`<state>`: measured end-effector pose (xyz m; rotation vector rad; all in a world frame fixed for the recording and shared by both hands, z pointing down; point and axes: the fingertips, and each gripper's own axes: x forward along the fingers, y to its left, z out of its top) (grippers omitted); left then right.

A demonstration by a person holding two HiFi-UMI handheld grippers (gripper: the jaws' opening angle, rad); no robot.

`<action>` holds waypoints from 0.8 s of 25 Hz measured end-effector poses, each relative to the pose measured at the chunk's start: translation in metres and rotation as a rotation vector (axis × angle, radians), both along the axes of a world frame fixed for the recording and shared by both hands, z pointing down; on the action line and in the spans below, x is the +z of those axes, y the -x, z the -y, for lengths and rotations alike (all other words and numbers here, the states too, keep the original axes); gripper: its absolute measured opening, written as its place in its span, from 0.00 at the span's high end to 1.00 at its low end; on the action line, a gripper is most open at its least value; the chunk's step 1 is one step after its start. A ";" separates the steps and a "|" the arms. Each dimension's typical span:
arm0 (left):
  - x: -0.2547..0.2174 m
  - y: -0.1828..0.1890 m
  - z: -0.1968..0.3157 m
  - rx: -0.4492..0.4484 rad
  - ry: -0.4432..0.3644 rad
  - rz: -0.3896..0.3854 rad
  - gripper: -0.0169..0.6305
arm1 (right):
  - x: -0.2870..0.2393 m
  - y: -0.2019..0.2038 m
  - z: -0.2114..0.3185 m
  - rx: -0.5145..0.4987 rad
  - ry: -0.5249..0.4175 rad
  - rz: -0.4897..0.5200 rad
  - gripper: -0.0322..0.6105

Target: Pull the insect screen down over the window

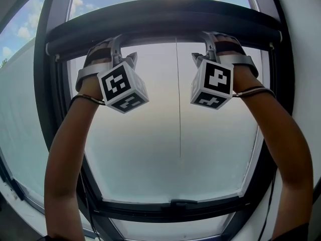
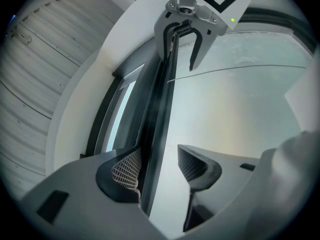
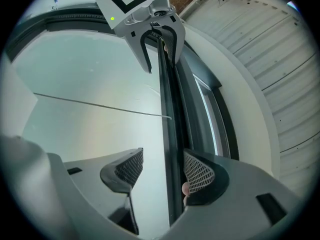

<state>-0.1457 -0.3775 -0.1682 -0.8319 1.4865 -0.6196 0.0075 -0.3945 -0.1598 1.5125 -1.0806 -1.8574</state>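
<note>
A roof window with a dark frame point(image 1: 42, 84) fills the head view, with clouded sky seen at 12 o'clock and a pale pane below. The insect screen bar point(image 1: 165, 21) is seen lying across the top of the window at 12 o'clock. The left gripper point(image 1: 123, 51) is raised to it at 11 o'clock and the right gripper point(image 1: 205, 46) at 1 o'clock. A thin cord point(image 1: 178, 99) is seen hanging from the bar down the middle.

In the left gripper view, the left gripper point(image 2: 159, 164) is seen released, its jaws spread apart with the bar point(image 2: 157, 114) running between them, close beside the 9 o'clock pad. The right gripper point(image 2: 182, 44) is seen at 12 o'clock, astride the same bar.

In the right gripper view, the right gripper point(image 3: 164, 169) is likewise seen released, with the bar point(image 3: 170, 134) between its spread jaws, nearer the 3 o'clock pad. The left gripper point(image 3: 160, 44) is seen at 12 o'clock.
</note>
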 end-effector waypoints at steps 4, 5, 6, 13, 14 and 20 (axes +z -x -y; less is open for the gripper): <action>-0.004 0.004 0.009 -0.037 0.038 0.008 0.65 | -0.006 -0.002 0.005 0.028 0.024 0.008 0.59; -0.004 0.005 0.012 -0.048 0.048 0.009 0.65 | -0.007 -0.003 0.006 0.039 0.031 0.010 0.59; -0.004 0.006 0.015 -0.055 0.056 0.009 0.65 | -0.008 -0.004 0.008 0.049 0.039 0.011 0.59; -0.004 0.006 0.022 -0.069 0.080 0.016 0.65 | -0.008 -0.013 0.020 0.113 0.059 -0.016 0.59; -0.004 0.007 0.022 -0.074 0.086 0.018 0.65 | -0.009 -0.013 0.020 0.114 0.057 -0.020 0.59; -0.001 0.006 0.024 -0.112 0.125 0.026 0.65 | -0.006 -0.015 0.021 0.148 0.092 -0.051 0.59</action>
